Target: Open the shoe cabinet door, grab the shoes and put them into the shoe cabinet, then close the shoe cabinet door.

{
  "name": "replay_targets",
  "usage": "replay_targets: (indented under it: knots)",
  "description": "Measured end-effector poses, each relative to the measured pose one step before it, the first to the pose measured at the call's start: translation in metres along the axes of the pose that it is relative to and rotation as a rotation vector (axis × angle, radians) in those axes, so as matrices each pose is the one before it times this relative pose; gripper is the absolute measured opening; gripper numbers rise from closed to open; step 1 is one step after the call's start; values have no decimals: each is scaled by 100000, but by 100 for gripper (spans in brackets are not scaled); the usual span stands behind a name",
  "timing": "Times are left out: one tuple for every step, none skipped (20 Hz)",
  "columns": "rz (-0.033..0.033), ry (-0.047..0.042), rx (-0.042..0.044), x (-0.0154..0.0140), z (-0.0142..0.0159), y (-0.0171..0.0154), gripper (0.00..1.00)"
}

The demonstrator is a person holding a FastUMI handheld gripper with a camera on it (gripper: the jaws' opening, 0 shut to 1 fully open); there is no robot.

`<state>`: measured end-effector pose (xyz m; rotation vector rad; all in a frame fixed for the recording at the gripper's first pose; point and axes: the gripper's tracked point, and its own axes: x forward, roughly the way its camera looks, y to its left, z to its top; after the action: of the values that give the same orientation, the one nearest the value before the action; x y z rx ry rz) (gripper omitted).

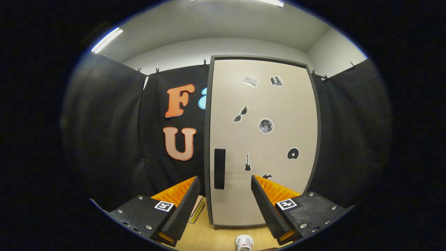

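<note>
In the gripper view, the claw [225,195] is released: its two fingers stand well apart with nothing between them. Straight ahead, beyond the fingers, stands the shoe cabinet [263,139]. It is a tall, upright box, its long axis vertical, and its door [278,195] is closed and faces the camera. The door is pale with a dark frame around it. A dark, narrow handle [219,168] sits upright near the left edge of the door, a little above the left fingertip. Several small stickers [265,126] are spread over the door.

The cabinet stands on a wooden surface [205,237]. Low between the fingers, in front of the cabinet, lies a white shoe [244,242]; I see one end of it, so I cannot tell which way it points. Behind the left finger, just beside the cabinet's bottom corner, some flat things [197,209] are stacked; I cannot tell what they are.
</note>
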<state>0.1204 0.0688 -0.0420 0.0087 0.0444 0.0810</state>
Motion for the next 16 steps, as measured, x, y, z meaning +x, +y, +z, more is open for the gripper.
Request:
replay_targets:
  knots:
    - [80, 195, 82, 919, -297, 261, 91]
    - [-165, -145, -83, 1120, -306, 269, 91]
    - [92, 389, -212, 1062, -385, 364, 90]
    - [238, 1077, -218, 1060, -545, 355, 90]
    - [-130, 1263, -118, 1013, -562, 204, 89]
    - [-558, 276, 125, 1082, -325, 216, 88]
    - [-931, -279, -9, 1077, -241, 103, 88]
    - [-1085, 424, -217, 1167, -449, 79, 86]
    - [-557, 1077, -216, 1010, -389, 100, 85]
    - [-414, 1009, -313, 988, -368, 164, 83]
    - [-590, 402, -377, 898, -208, 31, 81]
    - [-914, -214, -368, 851, -102, -35, 77]
    - [-1086, -285, -349, 757, -5, -62, 74]
    - [-1078, 72, -252, 773, -123, -161, 71]
    - [-548, 193, 62, 564, -168, 27, 68]
    - [178, 240, 315, 604, -53, 145, 64]
